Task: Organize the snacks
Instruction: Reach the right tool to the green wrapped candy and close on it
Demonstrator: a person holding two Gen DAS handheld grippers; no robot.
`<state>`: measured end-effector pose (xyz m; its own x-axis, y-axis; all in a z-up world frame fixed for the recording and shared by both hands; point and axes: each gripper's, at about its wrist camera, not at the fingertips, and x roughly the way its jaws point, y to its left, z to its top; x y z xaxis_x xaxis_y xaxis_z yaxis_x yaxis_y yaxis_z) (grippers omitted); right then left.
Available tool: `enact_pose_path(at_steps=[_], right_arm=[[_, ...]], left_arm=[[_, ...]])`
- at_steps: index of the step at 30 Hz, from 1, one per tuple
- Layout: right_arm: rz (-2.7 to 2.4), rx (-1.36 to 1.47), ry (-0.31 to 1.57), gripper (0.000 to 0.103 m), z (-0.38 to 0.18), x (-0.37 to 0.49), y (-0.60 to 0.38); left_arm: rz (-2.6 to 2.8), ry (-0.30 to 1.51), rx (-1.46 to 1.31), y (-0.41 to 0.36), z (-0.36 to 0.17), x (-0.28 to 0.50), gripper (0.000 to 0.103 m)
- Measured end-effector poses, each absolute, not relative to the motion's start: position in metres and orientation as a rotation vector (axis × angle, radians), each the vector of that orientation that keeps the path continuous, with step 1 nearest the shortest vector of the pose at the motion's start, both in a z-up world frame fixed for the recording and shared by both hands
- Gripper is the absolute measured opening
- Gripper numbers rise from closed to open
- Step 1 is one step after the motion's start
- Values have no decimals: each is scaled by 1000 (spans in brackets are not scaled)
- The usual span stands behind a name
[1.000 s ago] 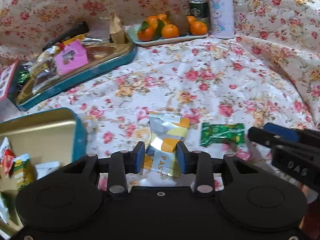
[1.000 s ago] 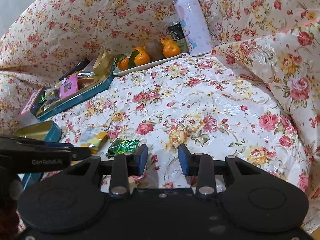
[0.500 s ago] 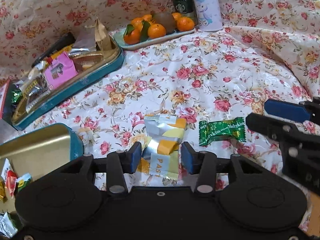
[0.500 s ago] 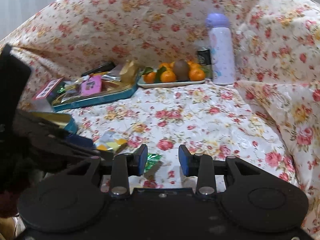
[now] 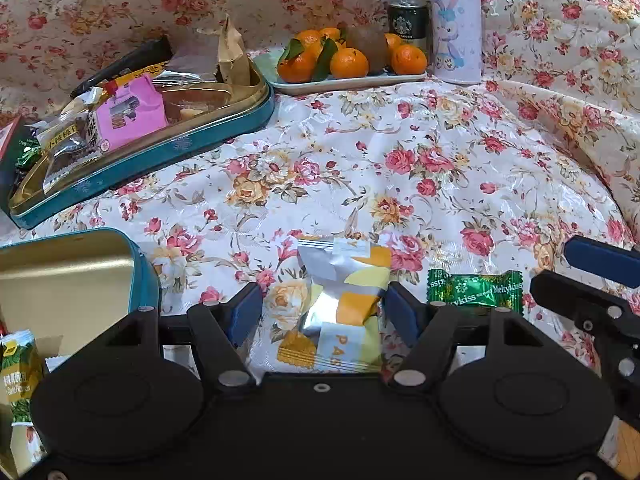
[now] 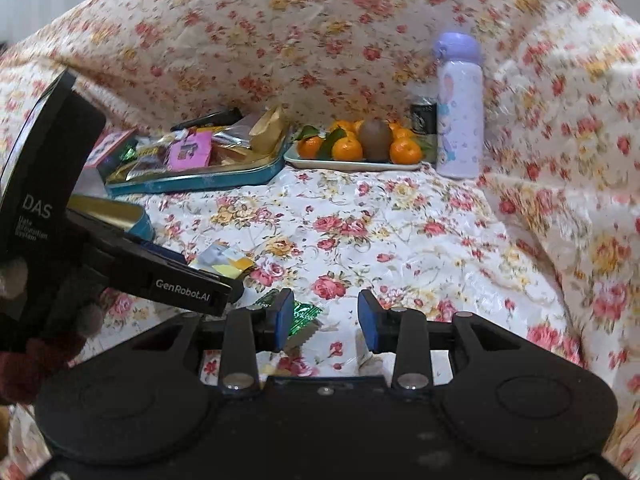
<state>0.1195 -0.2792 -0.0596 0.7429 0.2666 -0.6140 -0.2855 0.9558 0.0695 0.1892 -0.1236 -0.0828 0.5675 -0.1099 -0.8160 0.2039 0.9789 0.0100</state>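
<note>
A silver, yellow and orange snack packet (image 5: 346,300) lies on the floral cloth between the open jaws of my left gripper (image 5: 324,314); the right pad is at its edge, the left pad stands apart. A green Meltykiss candy (image 5: 476,289) lies just right of it. My right gripper (image 6: 326,320) is open and empty, with the green candy (image 6: 302,316) by its left finger. The packet (image 6: 224,261) shows beyond the left gripper. A teal tin (image 5: 148,284) with a gold inside sits at the near left and holds a few snacks.
A teal tin lid (image 5: 168,156) piled with snacks, a pink packet (image 5: 130,116) among them, lies at the back left. A tray of oranges (image 5: 348,82), a dark can (image 5: 408,20) and a lilac bottle (image 5: 456,24) stand at the back. Floral cloth rises at the back and right.
My left gripper has opened wider and moved forward around the silver packet. My right gripper has swung and come nearer the green candy.
</note>
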Motion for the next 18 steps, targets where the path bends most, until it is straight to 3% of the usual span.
enact_pose_path(at_steps=[5,12,16,18], right_arm=[[417,-252,641,45,-59,120,-261],[544,-474,633,43,-74,134,-236],[544,-406,706,41,-80,146,-236],[535,-335,728,30,-82,145,-242]], left_arm=[[-189,946,108,-123,-83,189,71],[-188,946,105,-123,-83,189,71],[-183,947,101,-123,-83,188,71],[-183,947,100,-123,-83,189,71]])
